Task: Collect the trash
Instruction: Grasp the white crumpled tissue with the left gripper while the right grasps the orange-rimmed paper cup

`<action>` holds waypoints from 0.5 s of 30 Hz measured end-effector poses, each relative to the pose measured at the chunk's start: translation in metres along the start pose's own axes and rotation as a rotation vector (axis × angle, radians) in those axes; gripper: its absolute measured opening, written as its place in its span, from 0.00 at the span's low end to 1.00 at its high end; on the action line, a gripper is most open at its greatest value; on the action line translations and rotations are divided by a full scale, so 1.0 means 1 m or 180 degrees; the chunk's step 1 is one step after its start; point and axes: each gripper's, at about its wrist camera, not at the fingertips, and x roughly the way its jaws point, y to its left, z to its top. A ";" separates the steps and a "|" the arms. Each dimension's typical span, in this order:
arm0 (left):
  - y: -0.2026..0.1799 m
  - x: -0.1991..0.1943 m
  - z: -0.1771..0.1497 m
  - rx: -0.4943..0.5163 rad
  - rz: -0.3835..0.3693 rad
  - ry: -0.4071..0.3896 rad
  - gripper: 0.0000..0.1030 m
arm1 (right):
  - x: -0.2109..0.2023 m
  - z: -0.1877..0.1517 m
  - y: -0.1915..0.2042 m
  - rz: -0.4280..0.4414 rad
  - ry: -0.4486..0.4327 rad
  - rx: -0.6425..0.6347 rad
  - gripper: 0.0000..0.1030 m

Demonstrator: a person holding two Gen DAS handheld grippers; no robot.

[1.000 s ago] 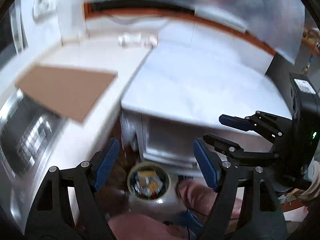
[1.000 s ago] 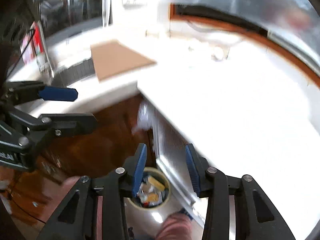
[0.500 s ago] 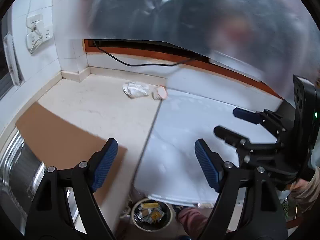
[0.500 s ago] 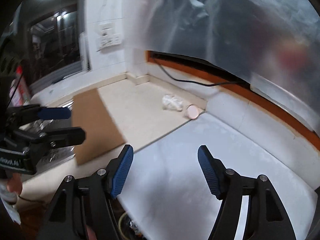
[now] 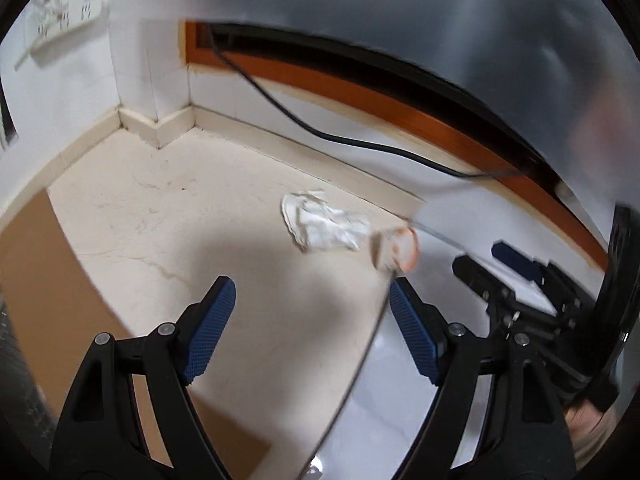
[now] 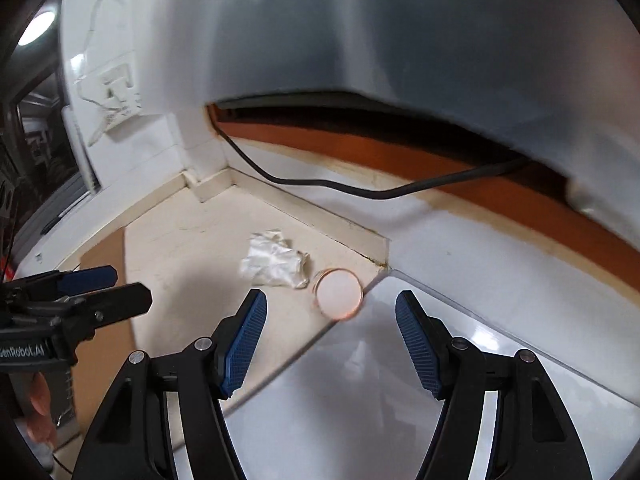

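A cream stone counter [image 6: 180, 248] runs into a tiled corner. Nearest, the right gripper [image 6: 330, 340] hangs wide open and empty, level, aimed at the small round cup [image 6: 339, 294]. Just beyond the cup lies crumpled paper [image 6: 276, 265]. The left gripper [image 5: 310, 324] is likewise open, empty. Best straddle the cup squarely before closing.

We see open counter [image 6: 180, 248] between right tongs [image 6: 330, 344] and the crumpled wrapper [image 6: 274, 266] and cup [image 6: 339, 294] at 12 o'clock. Wall corner behind; cardboard [image 6: 104, 340] at 9 o'clock; cable [image 6: 360, 190] overhead.
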 end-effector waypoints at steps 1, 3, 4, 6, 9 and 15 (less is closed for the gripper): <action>0.005 0.012 0.004 -0.0079 -0.0027 0.0019 0.75 | 0.013 0.001 -0.002 0.0001 0.0038 0.0024 0.66; 0.009 0.027 0.007 -0.0184 -0.0064 0.0040 0.75 | 0.039 0.004 -0.006 0.0014 0.0109 0.0054 0.66; 0.012 0.035 0.009 -0.0212 -0.0073 0.0050 0.75 | 0.048 0.004 -0.005 0.0004 0.0133 0.0057 0.66; 0.013 0.051 0.014 -0.0249 -0.0072 0.0069 0.75 | 0.062 0.002 -0.006 -0.0008 0.0154 0.0073 0.66; 0.014 0.067 0.018 -0.0309 -0.0096 0.0108 0.75 | 0.086 0.003 -0.010 0.0061 0.0228 0.0144 0.66; 0.011 0.093 0.027 -0.0358 -0.0110 0.0087 0.75 | 0.124 0.002 -0.008 0.0186 0.0355 0.0143 0.66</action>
